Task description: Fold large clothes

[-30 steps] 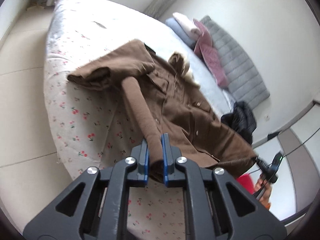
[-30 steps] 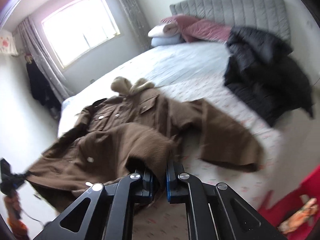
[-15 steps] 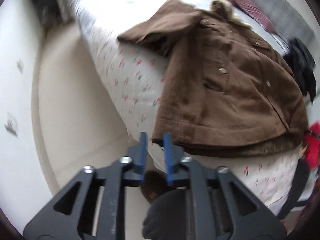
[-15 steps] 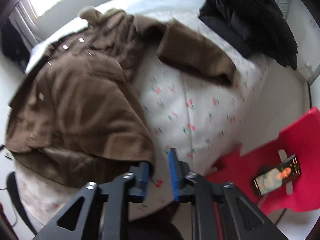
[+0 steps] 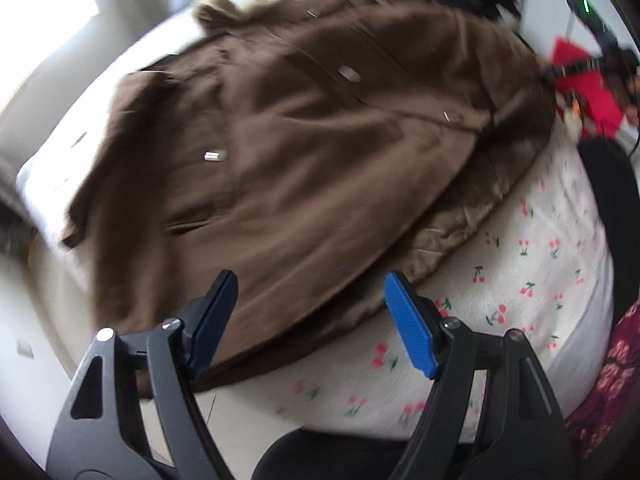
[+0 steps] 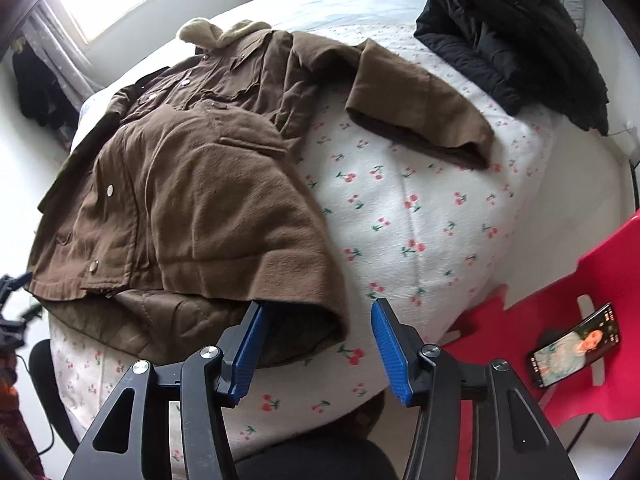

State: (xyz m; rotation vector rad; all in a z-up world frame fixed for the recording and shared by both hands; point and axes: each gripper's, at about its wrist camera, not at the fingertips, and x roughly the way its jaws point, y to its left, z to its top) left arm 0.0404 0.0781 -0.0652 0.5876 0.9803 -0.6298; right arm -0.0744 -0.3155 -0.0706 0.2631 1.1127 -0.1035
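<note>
Both tools just opened wide, nothing between pads: left tool point(image 5: 308, 316), right tool point(image 6: 316, 334). Risk: brown wool coat point(image 6: 180, 184) hem overhanging cherry-print bed point(image 6: 420, 216) foot edge, folded sleeve may slide floorward

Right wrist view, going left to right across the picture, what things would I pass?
Folded brown coat body → its outstretched sleeve → black puffer jacket → red chair, with a phone lying on it.
</note>
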